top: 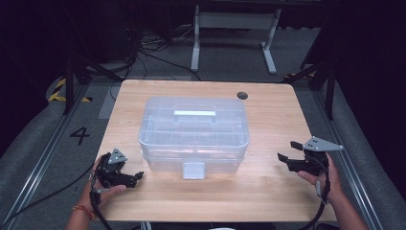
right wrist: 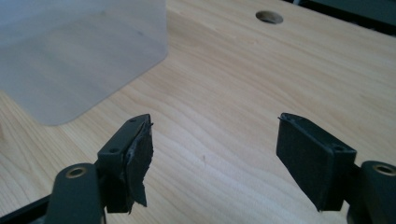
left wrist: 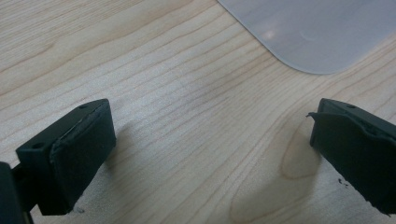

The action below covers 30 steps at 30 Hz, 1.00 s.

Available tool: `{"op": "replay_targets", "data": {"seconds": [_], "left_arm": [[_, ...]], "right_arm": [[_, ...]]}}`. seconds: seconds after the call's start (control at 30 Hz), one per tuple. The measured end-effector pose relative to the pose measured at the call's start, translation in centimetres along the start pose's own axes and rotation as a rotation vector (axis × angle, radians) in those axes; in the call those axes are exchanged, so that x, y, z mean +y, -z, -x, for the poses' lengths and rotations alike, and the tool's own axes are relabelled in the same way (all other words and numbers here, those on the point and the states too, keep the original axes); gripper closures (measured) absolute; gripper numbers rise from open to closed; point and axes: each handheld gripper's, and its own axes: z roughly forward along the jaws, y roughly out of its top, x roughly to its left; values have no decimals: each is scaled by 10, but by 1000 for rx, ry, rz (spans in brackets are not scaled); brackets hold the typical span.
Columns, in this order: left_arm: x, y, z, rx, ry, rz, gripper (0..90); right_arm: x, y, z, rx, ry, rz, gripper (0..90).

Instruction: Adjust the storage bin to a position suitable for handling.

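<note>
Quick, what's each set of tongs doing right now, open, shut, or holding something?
Left tongs: open, nothing between them, resting low by the clear plastic box.
Right tongs: open, empty, above the table.

Two hand-held grippers, one at each near corner of the desk

The left gripper [top: 136, 175] lies low over the desk's [top: 268, 120] near-left part, gripped by the left hand [top: 103, 184], whose forearm comes up from the near edge with a band on the wrist; its jaws point toward the desk's middle and stand wide apart with nothing between them. The right gripper [top: 288, 151] is held above the desk's near-right part by the right hand [top: 321, 178], its jaws aimed toward the middle, parted and holding nothing.
</note>
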Motion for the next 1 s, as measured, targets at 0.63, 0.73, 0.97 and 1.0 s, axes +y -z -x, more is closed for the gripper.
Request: {"op": "replay_targets", "data": {"seconds": [0.63, 0.73, 0.97, 1.0], "left_arm": [[0, 0, 0, 1, 2, 1, 6], [0, 0, 0, 1, 2, 1, 6], [0, 0, 0, 2, 2, 0, 6], [0, 0, 0, 1, 2, 0, 6]], "right_arm": [[79, 1, -9, 34, 117, 141, 337], [89, -2, -14, 42, 141, 145, 337], [104, -7, -24, 68, 163, 173, 333], [106, -8, -25, 72, 164, 174, 333]]}}
